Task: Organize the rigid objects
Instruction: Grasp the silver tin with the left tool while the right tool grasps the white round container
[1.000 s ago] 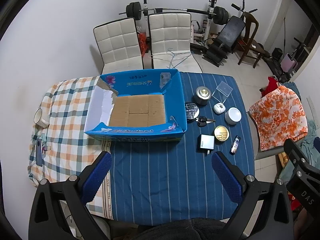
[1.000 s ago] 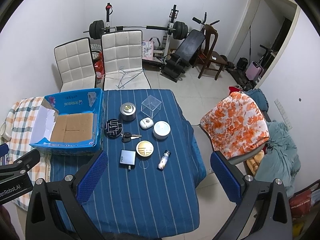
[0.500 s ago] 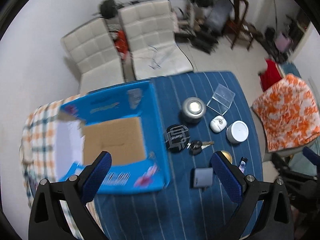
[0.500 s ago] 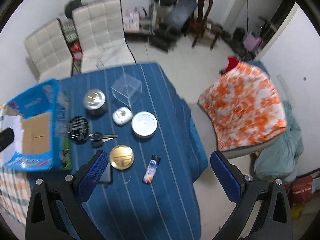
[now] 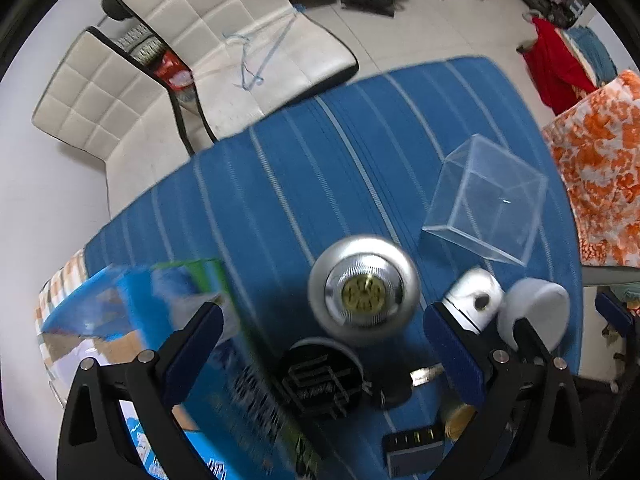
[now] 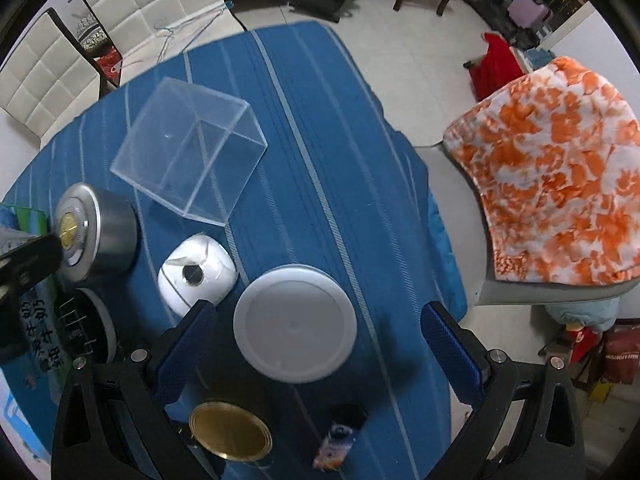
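Note:
My left gripper [image 5: 322, 356] is open above a silver round tin [image 5: 363, 290] with a gold centre; the tin lies between its blue fingers. A black round tin [image 5: 320, 378] sits just below it, the blue cardboard box [image 5: 140, 320] to the left. My right gripper [image 6: 318, 350] is open over a white round container [image 6: 295, 323]. In the right wrist view a clear plastic cube [image 6: 190, 150], a white rounded case [image 6: 196, 276], the silver tin [image 6: 94, 234], a gold lid [image 6: 230, 436] and a small bottle [image 6: 340, 436] lie on the blue striped cloth [image 6: 320, 128].
Keys [image 5: 404, 384] and a grey flat device [image 5: 414, 452] lie near the left gripper's right finger. White chairs [image 5: 160, 60] stand beyond the table's far edge. An orange floral cloth [image 6: 560, 168] covers a chair on the right. Gym gear stands on the floor behind.
Both grippers have dropped and moved forward toward the table. The left one now hangs close over the silver tin, the right one over the white container. Both stayed open.

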Available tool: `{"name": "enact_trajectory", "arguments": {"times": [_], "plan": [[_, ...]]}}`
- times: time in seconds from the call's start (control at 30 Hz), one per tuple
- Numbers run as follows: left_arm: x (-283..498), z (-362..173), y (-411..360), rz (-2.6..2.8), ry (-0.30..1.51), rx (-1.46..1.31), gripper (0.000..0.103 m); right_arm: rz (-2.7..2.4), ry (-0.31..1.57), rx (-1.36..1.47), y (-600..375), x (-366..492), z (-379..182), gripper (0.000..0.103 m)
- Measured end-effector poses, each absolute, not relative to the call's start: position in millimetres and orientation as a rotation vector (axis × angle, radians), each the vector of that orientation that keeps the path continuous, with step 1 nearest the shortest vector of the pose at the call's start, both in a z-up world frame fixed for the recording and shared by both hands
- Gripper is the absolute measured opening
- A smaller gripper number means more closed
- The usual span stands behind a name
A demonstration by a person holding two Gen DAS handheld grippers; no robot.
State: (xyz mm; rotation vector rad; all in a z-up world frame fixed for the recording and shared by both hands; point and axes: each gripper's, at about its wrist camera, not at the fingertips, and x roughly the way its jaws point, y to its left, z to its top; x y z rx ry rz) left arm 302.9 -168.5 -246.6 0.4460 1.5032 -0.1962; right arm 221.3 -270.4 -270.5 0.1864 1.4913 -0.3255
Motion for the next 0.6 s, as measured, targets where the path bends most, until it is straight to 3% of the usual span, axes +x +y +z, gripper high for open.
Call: {"name": "enact_trajectory", "arguments": {"times": [0.47,0.53,0.57,0.6], "plan": [[317,-285,-182,-0.237,1.59,0.424,0.101,-0.318,1.543,0.304,-285,225,-304,0.103],[318,-291,-181,-0.255,1.613,0.388,0.077,-0.324,1.545,0.324,-286,225,-306,0.103],[318,-295,-181,-0.27,1.633,0.356,0.07,-0.326,1.546,0.335,-286,225,-306,0.103],[317,-296,-181,-0.272,1.641,0.339,0.069,-0.329,1.548,0.339,-286,224,-307,0.103]]}}
